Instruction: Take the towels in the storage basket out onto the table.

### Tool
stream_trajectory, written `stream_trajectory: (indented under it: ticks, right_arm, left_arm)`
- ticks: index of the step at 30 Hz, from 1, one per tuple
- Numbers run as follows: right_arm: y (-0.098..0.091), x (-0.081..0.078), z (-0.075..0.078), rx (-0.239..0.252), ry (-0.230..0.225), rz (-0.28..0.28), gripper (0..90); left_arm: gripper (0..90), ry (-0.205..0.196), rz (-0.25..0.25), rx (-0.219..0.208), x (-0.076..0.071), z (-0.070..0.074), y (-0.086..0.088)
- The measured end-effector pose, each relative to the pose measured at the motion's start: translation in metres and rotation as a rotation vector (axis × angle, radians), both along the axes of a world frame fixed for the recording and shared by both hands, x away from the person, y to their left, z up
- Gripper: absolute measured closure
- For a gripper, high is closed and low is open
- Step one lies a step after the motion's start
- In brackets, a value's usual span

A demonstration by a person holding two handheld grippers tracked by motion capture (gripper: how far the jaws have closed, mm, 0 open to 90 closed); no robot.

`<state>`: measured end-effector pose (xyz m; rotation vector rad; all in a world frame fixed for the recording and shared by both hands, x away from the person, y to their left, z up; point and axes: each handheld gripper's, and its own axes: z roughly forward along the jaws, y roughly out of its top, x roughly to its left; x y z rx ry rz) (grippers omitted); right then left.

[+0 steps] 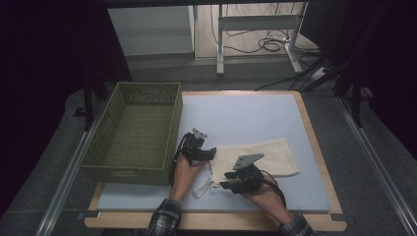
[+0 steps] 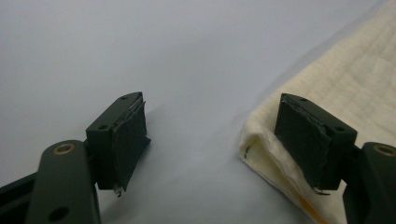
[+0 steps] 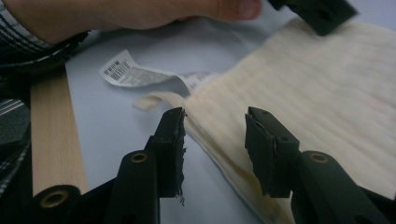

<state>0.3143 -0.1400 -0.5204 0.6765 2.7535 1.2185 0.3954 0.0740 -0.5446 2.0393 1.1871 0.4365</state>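
Left gripper has its jaws spread wide, one pad resting on the folded cream cotton towel's corner. Right gripper sits apart too, straddling the towel's edge without pinching it.

Green woven basket at the table's left edge, cables on floor beyond.

Cloth and basket on the table

The basket sits at the left of the table; the cloth lies to its right, nearer the front edge, its label trailing off the near-left corner.
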Motion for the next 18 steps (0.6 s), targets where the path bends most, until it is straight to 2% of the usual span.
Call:
stream_trajectory:
  ticks: [4, 9, 12, 15, 18]
  right_arm:
    - [0.016, 0.000, -0.002, -0.003, -0.010, 0.018, 57.6]
    - [0.028, 0.000, -0.009, -0.046, -0.016, 0.018, 57.2]
    - [0.028, -0.003, -0.010, -0.063, -0.054, 0.013, 62.7]
    - [0.029, -0.007, -0.011, -0.085, -0.110, 0.009, 69.8]
    - [0.029, -0.007, -0.011, -0.089, -0.111, 0.007, 78.0]
  left_arm:
    - [25.1, 0.000, -0.001, -0.002, 0.000, 0.000, 0.000]
    - [24.9, 0.001, -0.002, -0.006, 0.000, 0.000, 0.000]
    - [19.2, 0.007, -0.027, 0.004, 0.001, 0.000, -0.001]
    - [19.2, 0.006, -0.025, 0.005, 0.001, 0.000, -0.001]
    - [22.9, 0.000, -0.008, 0.005, 0.000, 0.000, -0.001]
